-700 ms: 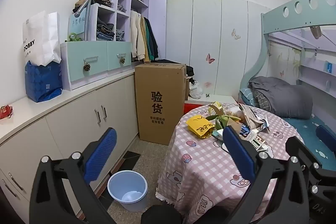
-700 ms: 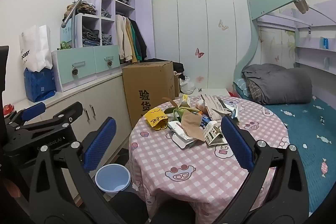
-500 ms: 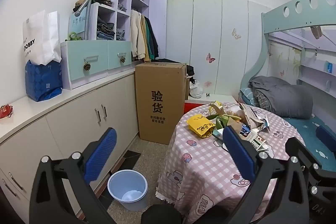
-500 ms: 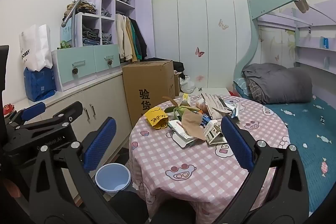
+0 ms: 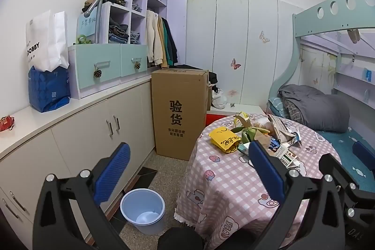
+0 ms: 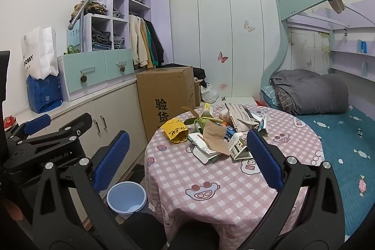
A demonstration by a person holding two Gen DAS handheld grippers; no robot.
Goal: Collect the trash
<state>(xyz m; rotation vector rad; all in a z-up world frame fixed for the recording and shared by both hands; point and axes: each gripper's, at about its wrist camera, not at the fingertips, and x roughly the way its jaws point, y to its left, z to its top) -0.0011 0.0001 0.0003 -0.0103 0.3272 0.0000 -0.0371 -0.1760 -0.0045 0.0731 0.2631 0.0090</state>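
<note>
While both tools hang short of the round table (image 6: 234, 189), the left gripper (image 5: 187, 168) and right gripper (image 6: 185, 156) hold their jaws wide, with nothing between the 2 blue pads of either. A pale blue bin (image 5: 142, 209) stands on the floor beside the table. Trash (image 6: 218, 132) lies heaped toward the table's far side, a yellow bag (image 6: 175, 130) at the heap's left. Beyond the table stands a cardboard box (image 5: 179, 111).
</note>
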